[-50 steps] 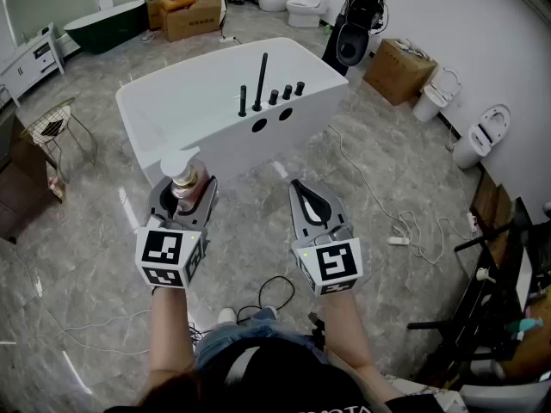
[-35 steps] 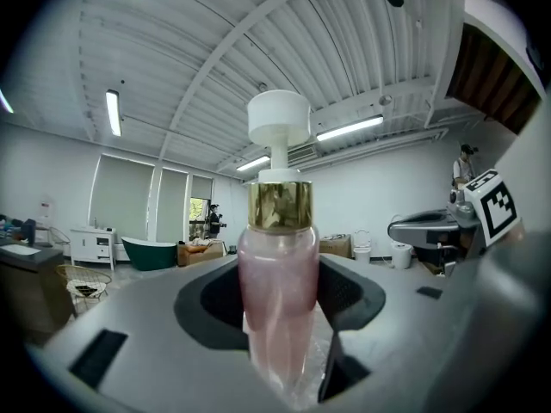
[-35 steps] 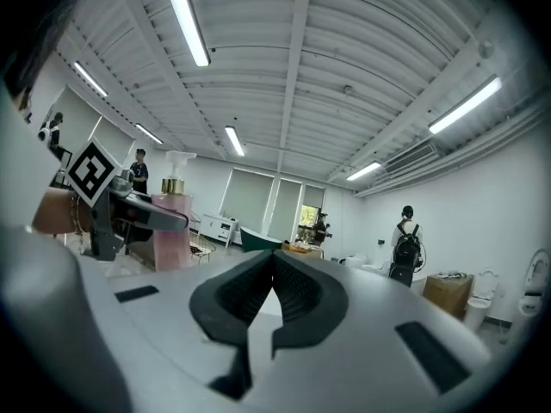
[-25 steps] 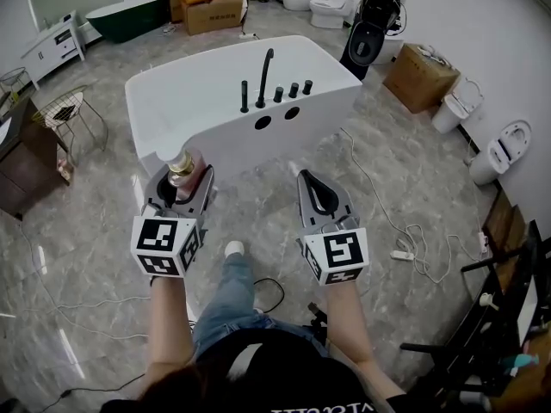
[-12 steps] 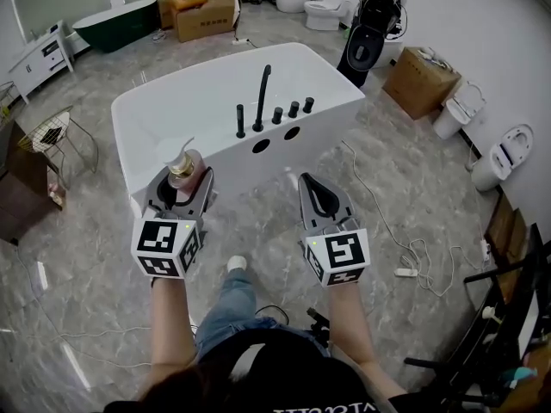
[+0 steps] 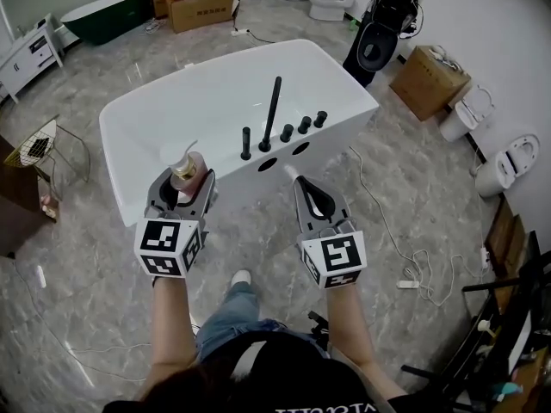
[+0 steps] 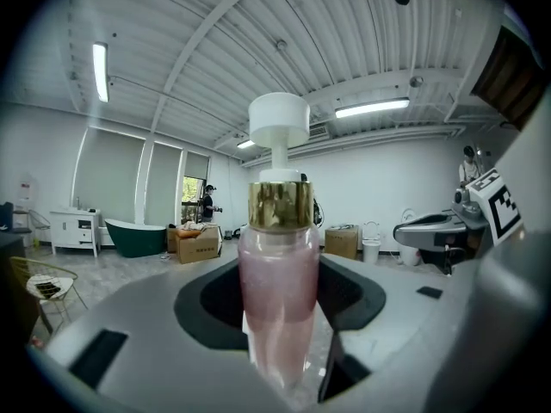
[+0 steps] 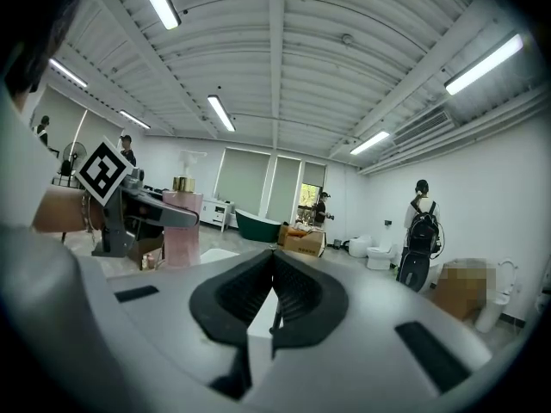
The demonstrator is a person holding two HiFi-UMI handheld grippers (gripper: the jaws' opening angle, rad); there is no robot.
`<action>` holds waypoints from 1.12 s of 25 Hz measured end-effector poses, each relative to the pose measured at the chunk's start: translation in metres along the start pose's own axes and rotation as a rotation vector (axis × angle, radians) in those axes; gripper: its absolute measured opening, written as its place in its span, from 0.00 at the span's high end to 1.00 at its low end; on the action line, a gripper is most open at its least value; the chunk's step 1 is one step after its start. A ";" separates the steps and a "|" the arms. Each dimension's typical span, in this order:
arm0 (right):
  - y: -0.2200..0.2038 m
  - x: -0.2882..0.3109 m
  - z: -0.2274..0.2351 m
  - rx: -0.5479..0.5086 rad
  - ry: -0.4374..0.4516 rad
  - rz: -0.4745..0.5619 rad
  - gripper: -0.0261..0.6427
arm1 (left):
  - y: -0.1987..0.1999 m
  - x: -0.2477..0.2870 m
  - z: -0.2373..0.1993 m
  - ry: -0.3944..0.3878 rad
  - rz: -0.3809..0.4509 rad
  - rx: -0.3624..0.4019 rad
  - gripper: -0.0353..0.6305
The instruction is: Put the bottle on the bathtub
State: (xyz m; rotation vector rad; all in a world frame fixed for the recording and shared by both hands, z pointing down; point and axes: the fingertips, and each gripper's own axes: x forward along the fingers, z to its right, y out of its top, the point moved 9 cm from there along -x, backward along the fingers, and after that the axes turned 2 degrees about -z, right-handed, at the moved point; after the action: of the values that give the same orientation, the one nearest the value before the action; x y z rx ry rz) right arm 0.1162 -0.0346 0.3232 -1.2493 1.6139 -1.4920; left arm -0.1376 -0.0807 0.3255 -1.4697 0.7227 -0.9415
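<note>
bathtub [image 6: 155,110] nearer, bottle [image 6: 187,173] overlapping its rim

Grey, black-lined left tongs [image 6: 184,181], right tongs [image 6: 299,181]; black-white marker cubes [image 6: 168,246]; blue jeans [image 6: 228,315]; black top [image 6: 267,375].

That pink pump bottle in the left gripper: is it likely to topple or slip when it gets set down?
The bottle is tall and narrow with a pump on top, so it probably tips if nudged. Its smooth wall looks slippery, though the left gripper is shut on it. It seems nearly full, so likely fairly heavy for its size.
</note>
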 end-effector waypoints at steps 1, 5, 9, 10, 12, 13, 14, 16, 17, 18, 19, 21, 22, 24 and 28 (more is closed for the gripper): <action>0.000 0.013 0.003 0.002 -0.001 -0.007 0.94 | 0.000 0.011 -0.009 0.000 -0.006 -0.003 0.62; -0.002 0.061 0.016 0.011 -0.003 -0.039 0.94 | -0.007 0.053 -0.037 -0.015 -0.035 -0.003 0.62; -0.009 0.096 0.020 0.024 0.002 -0.069 0.94 | -0.020 0.087 -0.053 -0.043 -0.077 0.025 0.62; -0.012 0.102 0.021 0.030 0.010 -0.078 0.94 | -0.024 0.095 -0.056 -0.049 -0.087 0.026 0.62; -0.020 0.114 0.024 0.040 0.022 -0.099 0.94 | -0.032 0.110 -0.061 -0.054 -0.105 0.017 0.62; -0.024 0.119 0.026 0.044 0.026 -0.111 0.94 | -0.037 0.118 -0.063 -0.053 -0.113 0.012 0.62; -0.029 0.124 0.029 0.047 0.028 -0.123 0.94 | -0.042 0.126 -0.064 -0.051 -0.120 0.008 0.62; -0.039 0.132 0.033 0.057 0.034 -0.144 0.94 | -0.053 0.142 -0.067 -0.052 -0.133 0.002 0.62; -0.045 0.136 0.034 0.066 0.040 -0.153 0.94 | -0.059 0.149 -0.068 -0.053 -0.139 -0.004 0.62; -0.051 0.139 0.036 0.078 0.048 -0.163 0.94 | -0.065 0.156 -0.069 -0.055 -0.145 -0.010 0.62; -0.057 0.142 0.038 0.095 0.054 -0.173 0.94 | -0.071 0.163 -0.070 -0.058 -0.151 -0.014 0.62; -0.069 0.150 0.044 0.130 0.062 -0.188 0.94 | -0.081 0.177 -0.072 -0.066 -0.164 -0.016 0.62; -0.074 0.154 0.048 0.141 0.063 -0.195 0.94 | -0.085 0.184 -0.072 -0.071 -0.169 -0.014 0.62; -0.083 0.161 0.058 0.152 0.065 -0.206 0.94 | -0.093 0.200 -0.072 -0.079 -0.178 -0.009 0.62; -0.100 0.176 0.068 0.163 0.077 -0.222 0.94 | -0.112 0.227 -0.075 -0.078 -0.195 -0.005 0.62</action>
State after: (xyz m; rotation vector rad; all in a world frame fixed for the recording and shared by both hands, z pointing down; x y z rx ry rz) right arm 0.1353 -0.2146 0.4359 -1.3266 1.4038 -1.7894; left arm -0.1029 -0.2996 0.4686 -1.5933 0.5320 -1.0243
